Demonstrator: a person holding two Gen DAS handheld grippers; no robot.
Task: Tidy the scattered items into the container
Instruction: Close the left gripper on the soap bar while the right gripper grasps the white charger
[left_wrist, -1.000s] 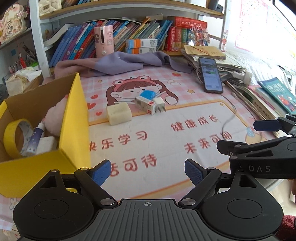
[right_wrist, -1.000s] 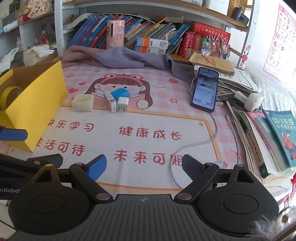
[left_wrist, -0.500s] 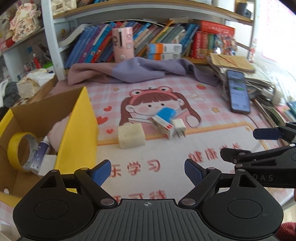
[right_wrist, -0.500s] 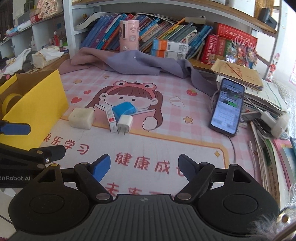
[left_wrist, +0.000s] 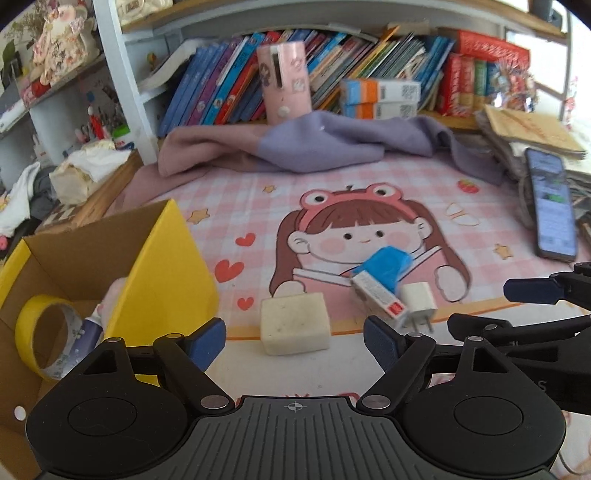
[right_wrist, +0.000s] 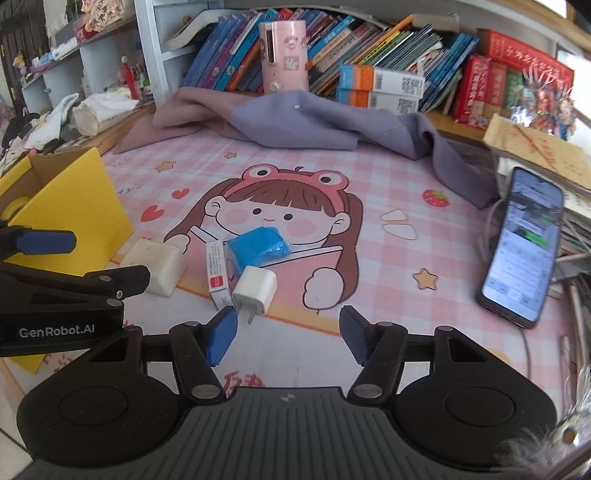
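yellow box (left_wrist: 166, 273): tape roll (left_wrist: 44, 336), perhaps a tube | left gripper (left_wrist: 295, 338), right gripper (right_wrist: 288, 338): both agape, empty

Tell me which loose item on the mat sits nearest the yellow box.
The cream block. It lies alone beside the yellow box, while the red-ended carton, blue packet and white charger cluster farther right.

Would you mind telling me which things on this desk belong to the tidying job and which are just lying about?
Job:
- yellow box
- cream block
- white plug
- blue packet
- small carton

Lying about:
- phone
- purple cloth
- pink canister
- books
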